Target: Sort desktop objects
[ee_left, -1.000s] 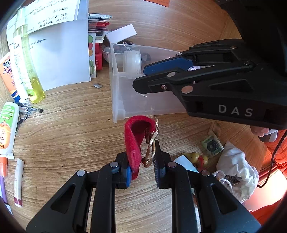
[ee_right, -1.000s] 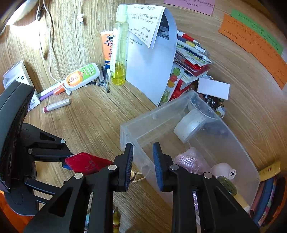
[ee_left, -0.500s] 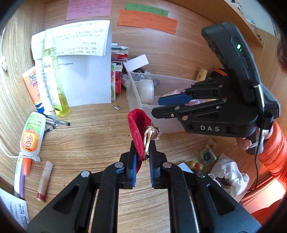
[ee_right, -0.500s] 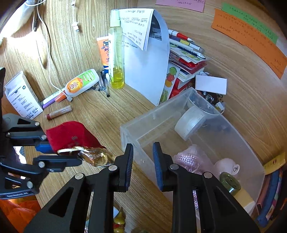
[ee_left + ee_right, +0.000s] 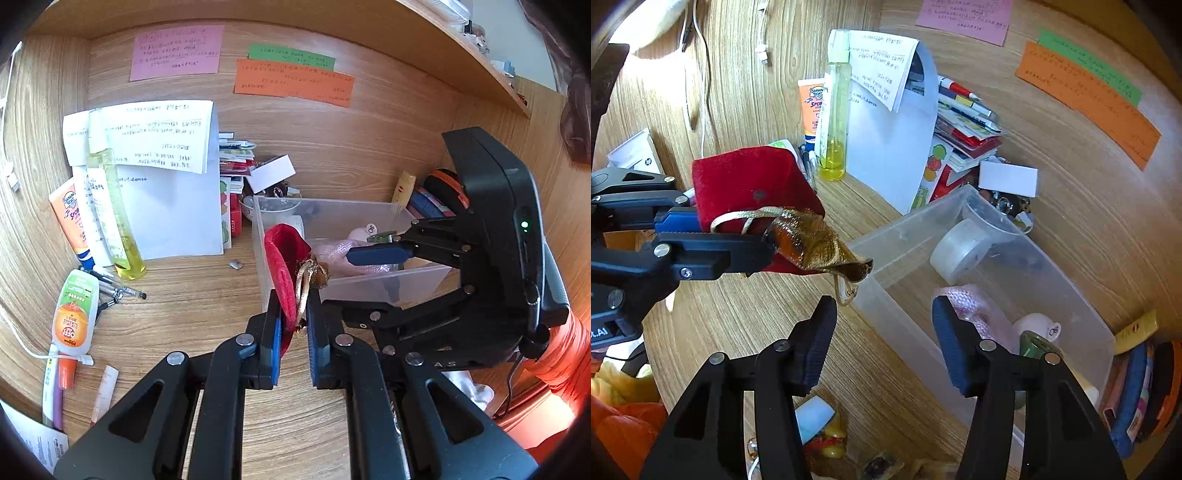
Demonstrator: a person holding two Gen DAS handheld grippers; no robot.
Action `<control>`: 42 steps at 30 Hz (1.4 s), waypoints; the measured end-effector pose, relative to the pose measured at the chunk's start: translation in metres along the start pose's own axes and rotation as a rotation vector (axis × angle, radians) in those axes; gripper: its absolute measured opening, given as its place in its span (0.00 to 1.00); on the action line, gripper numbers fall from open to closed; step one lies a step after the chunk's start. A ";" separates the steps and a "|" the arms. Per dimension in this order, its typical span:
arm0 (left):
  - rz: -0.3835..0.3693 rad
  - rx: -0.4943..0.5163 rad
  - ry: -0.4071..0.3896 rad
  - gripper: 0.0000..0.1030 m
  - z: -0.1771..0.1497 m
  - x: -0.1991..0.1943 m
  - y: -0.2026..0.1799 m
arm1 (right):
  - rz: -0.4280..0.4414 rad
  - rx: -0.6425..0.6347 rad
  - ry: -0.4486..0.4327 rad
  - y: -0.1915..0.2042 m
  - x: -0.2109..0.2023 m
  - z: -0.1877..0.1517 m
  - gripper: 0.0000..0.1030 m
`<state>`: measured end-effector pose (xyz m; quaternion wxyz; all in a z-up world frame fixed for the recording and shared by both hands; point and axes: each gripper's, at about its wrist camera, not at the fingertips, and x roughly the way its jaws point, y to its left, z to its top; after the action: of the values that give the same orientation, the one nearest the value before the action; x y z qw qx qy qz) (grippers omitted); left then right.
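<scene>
Left gripper (image 5: 293, 325): fingers clamp red pouch (image 5: 284, 258).
Right gripper (image 5: 882, 343): fingers wide, pouch at 11 o'clock, clear bin (image 5: 1082, 295) at 2.

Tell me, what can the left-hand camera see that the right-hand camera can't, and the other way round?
Only the left wrist view shows the bug-spray bottle with the orange label lying on the desk and the pens beside it. Only the right wrist view shows the white box at the far left and the small yellow toy near the desk's front edge. Both show the red velvet pouch clamped in the left gripper, the open right gripper, the clear plastic bin and the yellow liquid bottle.
</scene>
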<state>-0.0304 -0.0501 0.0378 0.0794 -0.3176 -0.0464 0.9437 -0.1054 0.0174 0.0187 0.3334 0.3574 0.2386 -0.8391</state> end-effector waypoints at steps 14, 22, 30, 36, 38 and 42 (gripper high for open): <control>-0.017 0.026 -0.034 0.11 0.045 0.016 -0.009 | -0.043 0.166 -0.087 -0.043 -0.056 -0.040 0.65; -0.006 0.024 0.025 0.11 0.056 0.049 -0.009 | -0.070 0.269 -0.058 -0.063 -0.062 -0.076 0.65; 0.010 0.045 0.162 0.12 0.030 0.078 -0.015 | -0.051 0.334 -0.004 -0.063 -0.053 -0.108 0.65; 0.017 0.081 0.128 0.46 0.026 0.050 -0.027 | -0.036 0.368 0.016 -0.061 -0.051 -0.121 0.65; 0.021 0.106 0.114 0.54 0.023 0.041 -0.034 | -0.041 0.373 0.034 -0.059 -0.052 -0.124 0.65; 0.046 0.145 0.115 0.63 0.018 0.034 -0.044 | -0.042 0.380 0.037 -0.055 -0.052 -0.129 0.70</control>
<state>-0.0626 -0.0016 0.0378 0.0829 -0.3656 0.0342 0.9264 -0.0613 0.1569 -0.0142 0.2377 0.4245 0.0893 -0.8691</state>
